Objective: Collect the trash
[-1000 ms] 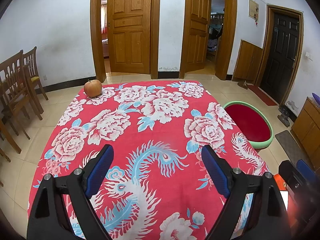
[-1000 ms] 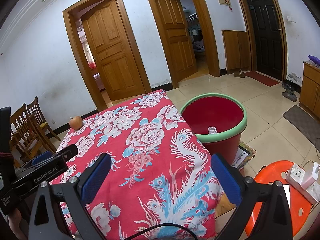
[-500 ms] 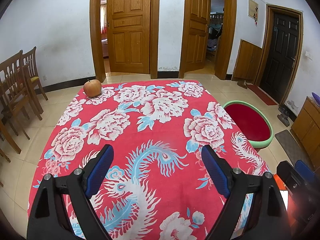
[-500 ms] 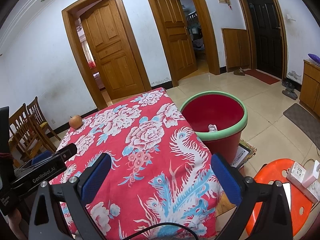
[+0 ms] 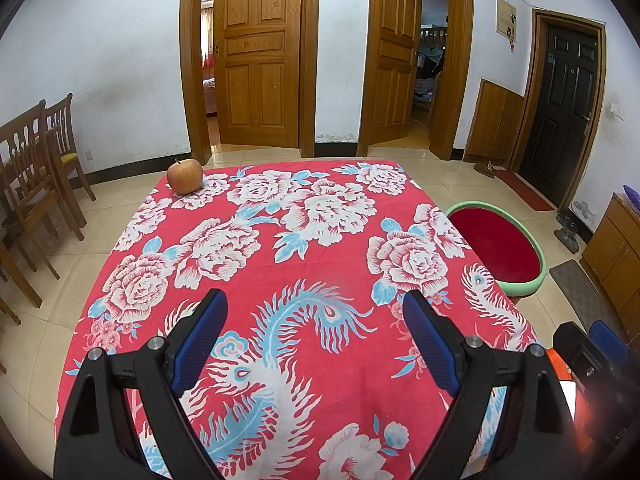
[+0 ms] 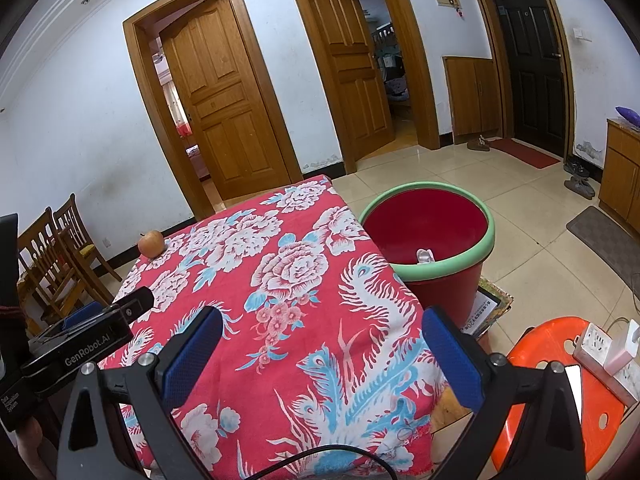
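A red bucket with a green rim (image 6: 430,232) (image 5: 500,244) stands on the floor at the table's right side, and a pale crumpled scrap (image 6: 425,257) lies inside it. An apple (image 5: 185,176) (image 6: 151,243) rests on the far left corner of the table, which wears a red flowered cloth (image 5: 288,280) (image 6: 280,300). My left gripper (image 5: 314,318) hangs open over the near end of the cloth with nothing between its blue pads. My right gripper (image 6: 320,340) is open too, above the near right corner, empty. The left gripper's body also shows at the left edge of the right wrist view.
Wooden chairs (image 5: 36,184) stand left of the table. An orange plastic stool (image 6: 568,392) with a power strip and charger sits at the near right. A low wooden cabinet (image 5: 616,260) lines the right wall, with a dark mat (image 6: 608,240) on the tiled floor.
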Tool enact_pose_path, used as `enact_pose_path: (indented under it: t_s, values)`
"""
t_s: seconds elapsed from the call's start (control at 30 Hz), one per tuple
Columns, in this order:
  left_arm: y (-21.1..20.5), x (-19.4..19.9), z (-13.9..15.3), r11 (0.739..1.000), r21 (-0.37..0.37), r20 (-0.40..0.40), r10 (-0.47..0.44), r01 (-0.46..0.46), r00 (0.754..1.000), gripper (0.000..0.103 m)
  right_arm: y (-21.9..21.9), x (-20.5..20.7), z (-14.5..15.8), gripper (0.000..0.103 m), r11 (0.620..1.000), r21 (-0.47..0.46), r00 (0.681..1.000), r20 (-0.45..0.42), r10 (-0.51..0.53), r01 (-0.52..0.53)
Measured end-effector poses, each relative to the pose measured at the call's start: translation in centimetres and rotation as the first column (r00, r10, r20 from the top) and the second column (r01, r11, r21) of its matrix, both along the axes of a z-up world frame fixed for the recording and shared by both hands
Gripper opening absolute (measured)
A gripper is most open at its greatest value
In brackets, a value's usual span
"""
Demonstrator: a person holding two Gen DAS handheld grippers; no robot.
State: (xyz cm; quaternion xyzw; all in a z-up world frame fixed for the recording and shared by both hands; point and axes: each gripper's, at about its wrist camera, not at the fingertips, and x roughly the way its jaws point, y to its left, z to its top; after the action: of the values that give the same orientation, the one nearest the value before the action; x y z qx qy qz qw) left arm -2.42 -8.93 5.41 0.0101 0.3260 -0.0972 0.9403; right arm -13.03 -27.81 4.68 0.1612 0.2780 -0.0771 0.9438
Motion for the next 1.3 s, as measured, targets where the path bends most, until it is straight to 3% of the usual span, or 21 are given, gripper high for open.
enact_pose_path:
  t_s: [1.3]
  values:
    - [-0.26, -0.20, -0.25, 1.000, 0.003, -0.003, -0.007, 0.007, 1.000, 0.089, 0.06, -0.09, 0.00, 0.102, 1.000, 0.004, 1.000, -0.002, 0.002, -0.002]
